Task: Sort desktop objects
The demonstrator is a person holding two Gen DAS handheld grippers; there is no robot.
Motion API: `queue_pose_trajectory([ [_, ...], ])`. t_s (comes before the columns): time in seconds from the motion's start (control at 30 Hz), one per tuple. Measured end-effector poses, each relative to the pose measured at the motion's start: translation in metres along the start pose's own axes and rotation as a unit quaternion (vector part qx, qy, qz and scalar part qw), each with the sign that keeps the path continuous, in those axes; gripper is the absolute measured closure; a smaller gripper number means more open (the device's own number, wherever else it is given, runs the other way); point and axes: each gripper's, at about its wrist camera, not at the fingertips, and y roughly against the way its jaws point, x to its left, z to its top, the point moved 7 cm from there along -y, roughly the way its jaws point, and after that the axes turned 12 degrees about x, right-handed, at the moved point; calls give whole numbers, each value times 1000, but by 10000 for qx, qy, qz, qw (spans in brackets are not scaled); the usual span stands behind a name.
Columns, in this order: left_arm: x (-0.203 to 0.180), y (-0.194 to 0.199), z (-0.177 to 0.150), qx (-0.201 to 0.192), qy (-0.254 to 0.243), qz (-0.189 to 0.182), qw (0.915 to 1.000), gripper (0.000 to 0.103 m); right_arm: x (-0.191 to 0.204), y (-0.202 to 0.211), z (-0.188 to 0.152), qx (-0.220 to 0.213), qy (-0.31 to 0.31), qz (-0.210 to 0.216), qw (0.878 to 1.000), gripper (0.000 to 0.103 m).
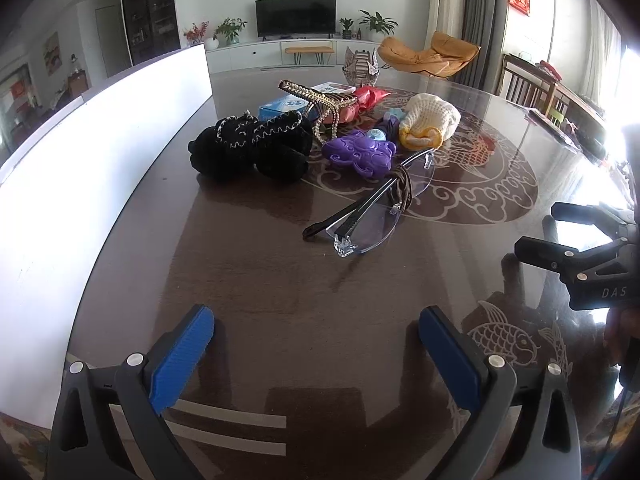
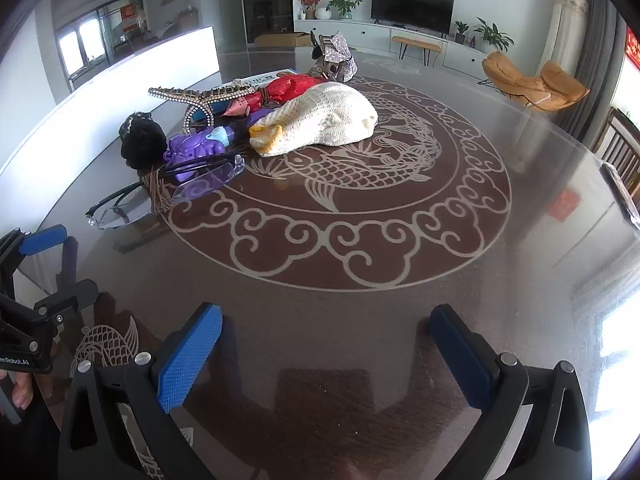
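I see a glossy dark wood table (image 1: 248, 280) under glass, inlaid with pale scrollwork and a carp medallion. The clutter sits in the upper middle of the left wrist view: a fuzzy black knitted piece (image 1: 252, 146) with pale zigzag stitching, a moulded purple plastic toy (image 1: 360, 154), a cream crocheted pouch (image 1: 430, 120) with a yellow rim, a beaded gold hair clip (image 1: 320, 102), a red foil wrapper (image 1: 370, 96) and a blue-and-white box (image 1: 280, 108). Nearest me lie clear rimless glasses (image 1: 368, 216) with black arms — a brown cord (image 1: 402, 186) is wound round the bridge.

My left gripper (image 1: 316, 348) stands wide open, its ribbed blue pads (image 1: 182, 356) holding nothing, low in the frame above bare tabletop. My right gripper (image 2: 326, 346) is likewise spread wide and empty; from its view the pile sits upper left, well apart from the fingers. A long white board (image 1: 100, 152) runs along the table's left edge.
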Motion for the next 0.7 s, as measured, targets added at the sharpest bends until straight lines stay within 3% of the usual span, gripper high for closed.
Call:
queue_pose_trajectory([
  [0.7,1,2,-3,-122,54,48,9999,0,0,0,0,1,0,0,10000,0],
])
